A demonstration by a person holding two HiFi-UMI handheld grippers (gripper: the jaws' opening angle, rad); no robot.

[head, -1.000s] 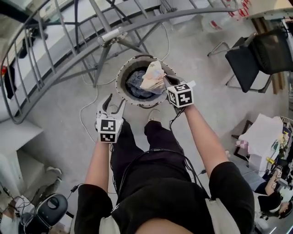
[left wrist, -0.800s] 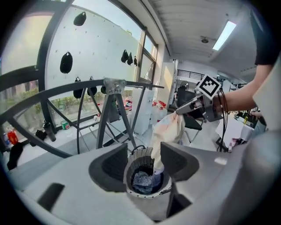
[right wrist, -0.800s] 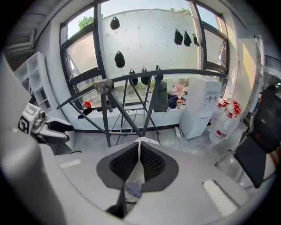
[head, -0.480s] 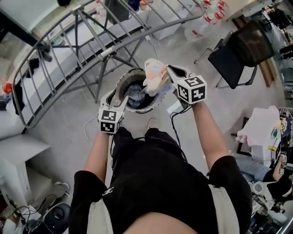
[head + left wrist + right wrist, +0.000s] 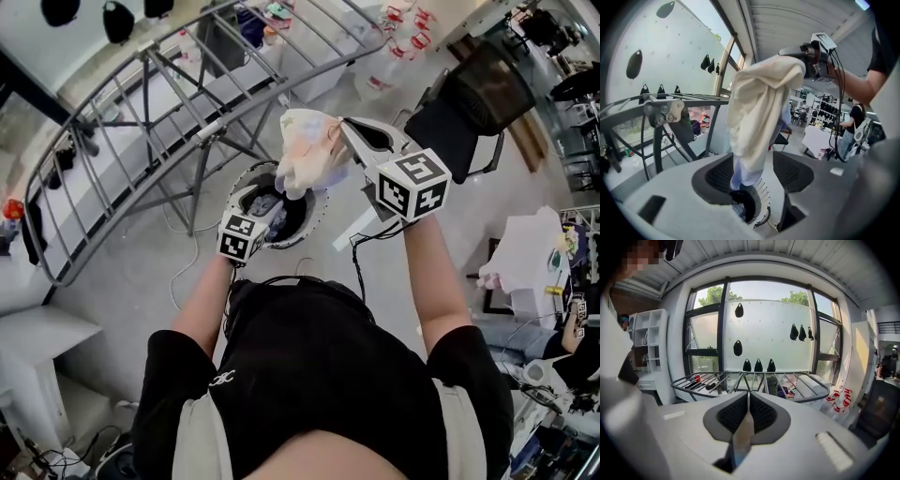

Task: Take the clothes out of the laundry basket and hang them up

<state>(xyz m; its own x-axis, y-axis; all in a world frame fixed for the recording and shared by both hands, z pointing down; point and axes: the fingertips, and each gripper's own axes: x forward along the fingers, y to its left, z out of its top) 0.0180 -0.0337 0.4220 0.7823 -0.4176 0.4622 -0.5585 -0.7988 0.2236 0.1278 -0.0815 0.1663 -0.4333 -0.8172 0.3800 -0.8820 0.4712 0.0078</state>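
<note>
Cream garment [image 5: 305,155] hangs pinched in right gripper [image 5: 349,131], arm [image 5: 436,272] stretched forward.

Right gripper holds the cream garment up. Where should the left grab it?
Probably its loose lower end, approached level from the left gripper's side: the cream garment hangs straight down from the right gripper, in line with the left jaws, which have just been opening, nothing pinched.
</note>
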